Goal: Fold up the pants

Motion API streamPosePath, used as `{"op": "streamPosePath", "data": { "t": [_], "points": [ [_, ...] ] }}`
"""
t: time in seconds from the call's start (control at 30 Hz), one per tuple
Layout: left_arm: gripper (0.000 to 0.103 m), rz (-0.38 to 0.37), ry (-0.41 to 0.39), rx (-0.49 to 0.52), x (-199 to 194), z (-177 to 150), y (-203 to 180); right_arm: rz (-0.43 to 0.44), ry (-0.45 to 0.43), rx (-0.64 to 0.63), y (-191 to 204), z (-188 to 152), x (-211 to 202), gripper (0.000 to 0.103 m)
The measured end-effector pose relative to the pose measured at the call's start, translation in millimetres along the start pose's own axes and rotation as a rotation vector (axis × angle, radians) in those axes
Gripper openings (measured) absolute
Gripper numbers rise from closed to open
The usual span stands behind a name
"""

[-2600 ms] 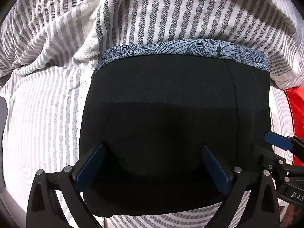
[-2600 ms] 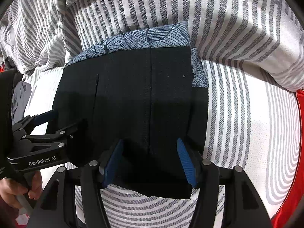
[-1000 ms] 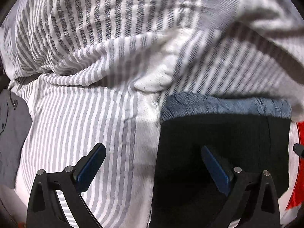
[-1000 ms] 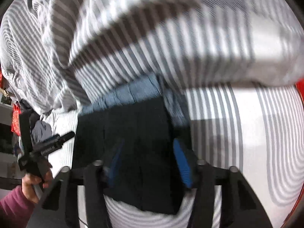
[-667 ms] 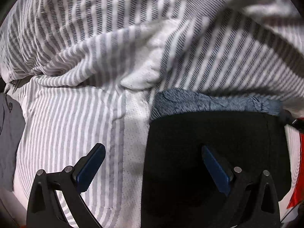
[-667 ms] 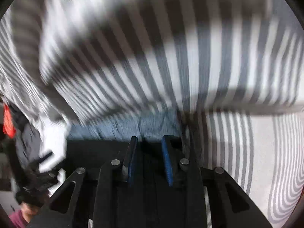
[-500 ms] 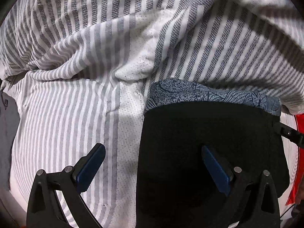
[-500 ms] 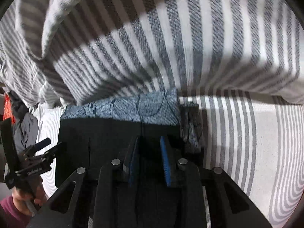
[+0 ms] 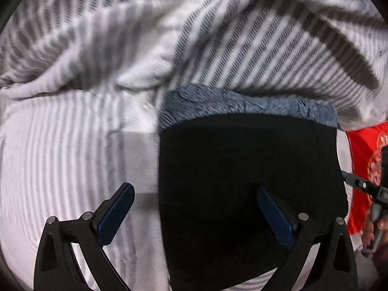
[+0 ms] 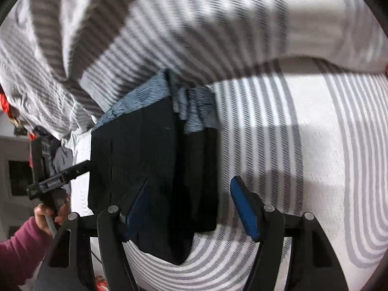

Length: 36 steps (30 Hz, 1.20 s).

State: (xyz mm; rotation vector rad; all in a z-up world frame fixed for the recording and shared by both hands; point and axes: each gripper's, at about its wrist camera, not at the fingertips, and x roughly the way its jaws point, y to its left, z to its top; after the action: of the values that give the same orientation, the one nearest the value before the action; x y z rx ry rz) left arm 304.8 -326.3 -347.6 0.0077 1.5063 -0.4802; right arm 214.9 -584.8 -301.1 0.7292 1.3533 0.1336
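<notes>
Left wrist view: the left tool [image 9: 194,213] gapes empty over the folded pants' [image 9: 242,169] left edge, on the striped bed [image 9: 60,157].

Right wrist view: the right tool [image 10: 191,208] has just spread its jaws, straddling the pants' [image 10: 145,150] right edge without pinching. The pants look released; folding seems nearly done.
</notes>
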Motion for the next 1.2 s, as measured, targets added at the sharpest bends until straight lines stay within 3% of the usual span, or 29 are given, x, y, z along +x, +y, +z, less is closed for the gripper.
{"op": "streamPosePath", "data": {
  "t": [0.17, 0.27, 0.5, 0.73, 0.83, 0.93, 1.03, 1.13, 1.2],
  "points": [
    [0.101, -0.037, 0.049, 0.047, 13.6, 7.0, 1.9, 0.139, 0.022, 0.081, -21.5, 8.2, 8.1, 0.071],
    [0.101, -0.062, 0.072, 0.067, 16.6, 11.6, 5.5, 0.180, 0.069, 0.066, -18.7, 16.1, 25.5, 0.071],
    [0.101, -0.122, 0.106, 0.085, 29.7, 23.1, 34.5, 0.220, 0.129, -0.011, -16.1, 24.8, 47.0, 0.073],
    [0.101, -0.215, 0.130, -0.003, 43.6, 25.8, 55.6, 0.252, 0.136, 0.020, -7.7, 32.3, 63.3, 0.076],
    [0.101, -0.231, 0.113, -0.042, 46.5, 22.1, 57.9, 0.235, 0.135, 0.056, 1.2, 34.0, 71.0, 0.073],
    [0.094, -0.196, 0.061, -0.016, 39.7, 18.1, 42.5, 0.222, 0.131, 0.090, 6.1, 34.5, 69.4, 0.058],
    [0.077, -0.172, 0.018, 0.001, 27.7, 14.5, 34.8, 0.225, 0.106, 0.101, 15.2, 32.1, 63.5, 0.049],
    [0.064, -0.145, -0.010, 0.035, 12.1, 9.2, 28.6, 0.251, 0.089, 0.111, 22.0, 28.8, 56.5, 0.044],
    [0.062, -0.125, -0.023, 0.064, 0.2, 2.1, 20.3, 0.275, 0.078, 0.115, 27.7, 26.3, 50.1, 0.043]
  ]
}}
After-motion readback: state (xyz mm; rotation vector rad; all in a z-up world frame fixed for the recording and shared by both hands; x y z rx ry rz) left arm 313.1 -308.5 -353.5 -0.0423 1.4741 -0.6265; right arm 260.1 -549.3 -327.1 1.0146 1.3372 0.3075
